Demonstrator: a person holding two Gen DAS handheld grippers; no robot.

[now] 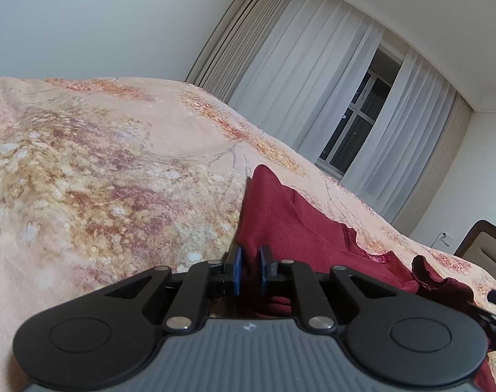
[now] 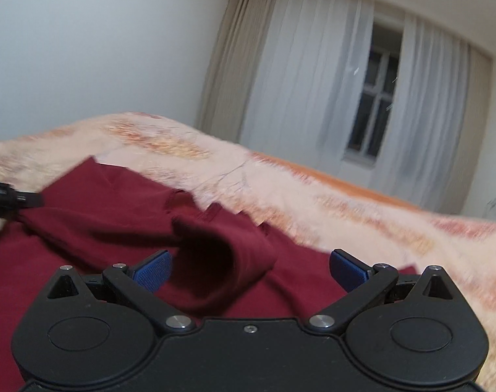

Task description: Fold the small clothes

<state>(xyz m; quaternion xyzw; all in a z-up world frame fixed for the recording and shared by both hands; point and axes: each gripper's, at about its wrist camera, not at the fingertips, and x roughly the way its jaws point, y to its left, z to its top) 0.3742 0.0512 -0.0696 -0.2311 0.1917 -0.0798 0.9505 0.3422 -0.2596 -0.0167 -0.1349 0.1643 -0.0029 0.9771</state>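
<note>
pinching maroon garment (image 1: pixel 300 228), left tongs (image 1: pixel 250 261); right tongs (image 2: pixel 251 266) splayed over floral blanket (image 1: pixel 100 163)

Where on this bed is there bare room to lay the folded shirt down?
Free: the broad floral bedspread left of the maroon shirt, and the strip between the shirt and the curtains. Crowded: the near side, where the left claw pinches the shirt's edge and the open right claw straddles a raised fold.

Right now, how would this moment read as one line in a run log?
stage: folding | left tongs: shut on shirt | right tongs: open over shirt fold | surface: bedspread
</note>
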